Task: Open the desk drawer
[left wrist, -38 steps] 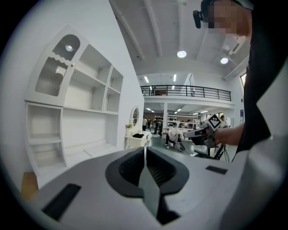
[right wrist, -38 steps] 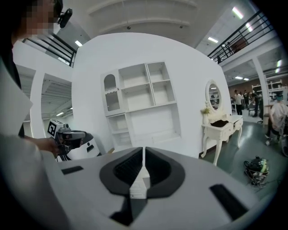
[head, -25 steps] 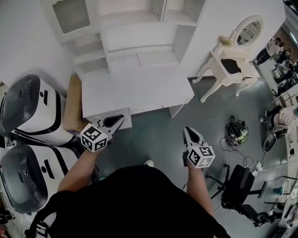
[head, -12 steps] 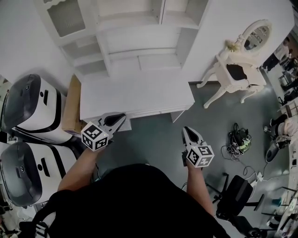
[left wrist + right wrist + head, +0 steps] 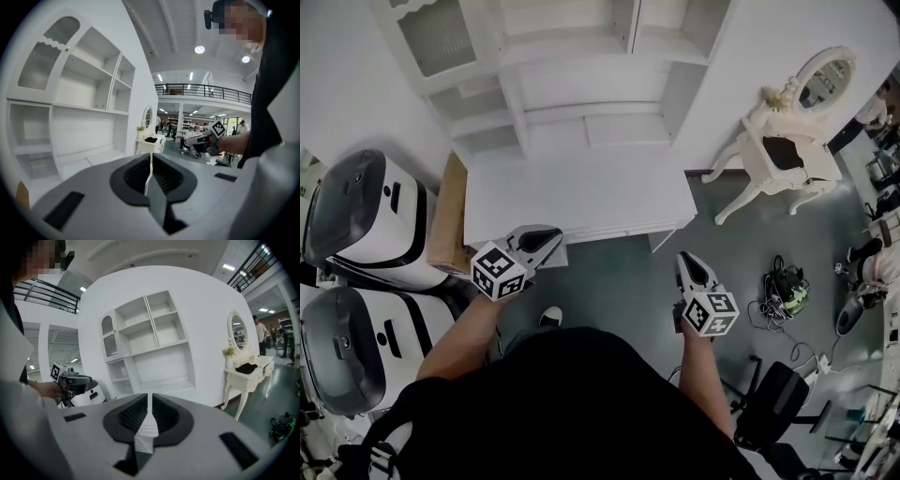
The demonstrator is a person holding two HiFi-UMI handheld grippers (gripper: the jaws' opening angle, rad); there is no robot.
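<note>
The white desk [image 5: 581,192] with its shelf hutch [image 5: 572,66] stands ahead of me. Its drawer front [image 5: 609,229] is a thin strip under the desktop's near edge and looks closed. My left gripper [image 5: 547,238] is shut and empty, its tip over the desk's front left corner. My right gripper [image 5: 683,260] hangs over the floor a little short of the desk's right end. Its jaws are opening to a narrow slit with nothing between them. The hutch [image 5: 70,117] fills the left gripper view, where the right gripper [image 5: 206,138] also shows. The right gripper view shows the hutch [image 5: 150,348] and the left gripper [image 5: 70,378].
Two white and black machines [image 5: 356,220] [image 5: 347,347] and a cardboard box [image 5: 450,216] crowd the desk's left side. A white vanity table with an oval mirror [image 5: 778,131] stands to the right. Cables [image 5: 787,281] and an office chair [image 5: 778,394] lie on the grey floor.
Both grippers have drifted slightly right and toward the desk as the person stepped closer. The left tip now overlaps the desk's front corner.
</note>
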